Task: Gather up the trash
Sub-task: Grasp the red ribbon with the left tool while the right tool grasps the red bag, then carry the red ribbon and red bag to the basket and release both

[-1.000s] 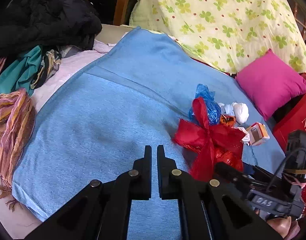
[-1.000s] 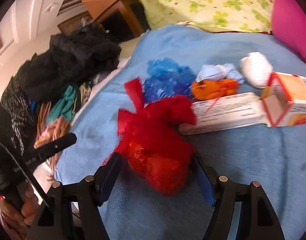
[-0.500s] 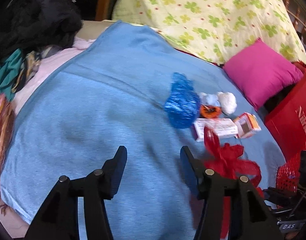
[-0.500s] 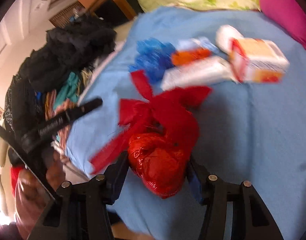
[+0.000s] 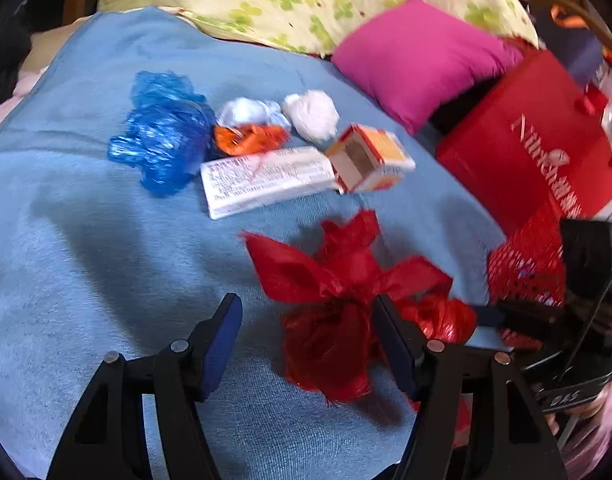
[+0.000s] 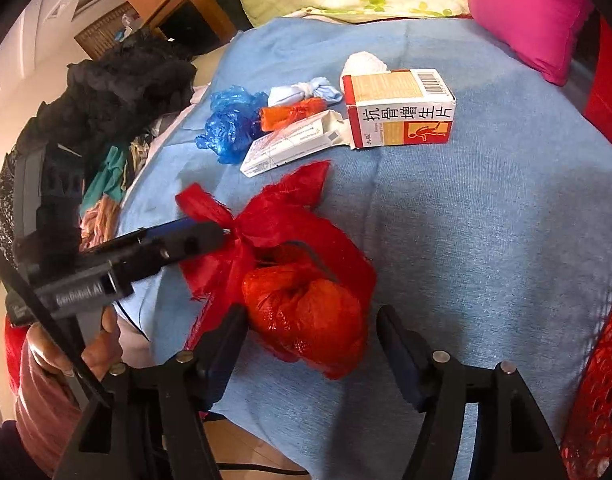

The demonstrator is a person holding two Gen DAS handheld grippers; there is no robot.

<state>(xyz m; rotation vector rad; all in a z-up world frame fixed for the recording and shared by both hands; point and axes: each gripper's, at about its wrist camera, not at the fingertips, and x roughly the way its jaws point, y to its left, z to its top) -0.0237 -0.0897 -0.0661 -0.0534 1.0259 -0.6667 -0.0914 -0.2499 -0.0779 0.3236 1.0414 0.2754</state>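
Note:
A knotted red plastic bag lies on the blue blanket near its front edge. My right gripper straddles the bag's round body; its jaws are opening and the right pad stands clear of the plastic. My left gripper is opening too, with the bag's tied top between its fingers but not pinched. In the right wrist view one left finger sits against the knot. Behind lie a blue plastic bag, an orange wrapper, a flat white box and an orange-and-white carton.
A red mesh basket stands at the right, just off the bed. Behind it is a red paper bag and a pink pillow. A white wad lies by the carton. Piled clothes fill the left side.
The left gripper went from shut to wide open and swung right onto the red bag. The right gripper squeezed the bag, drew it away from the other trash, then loosened its jaws.

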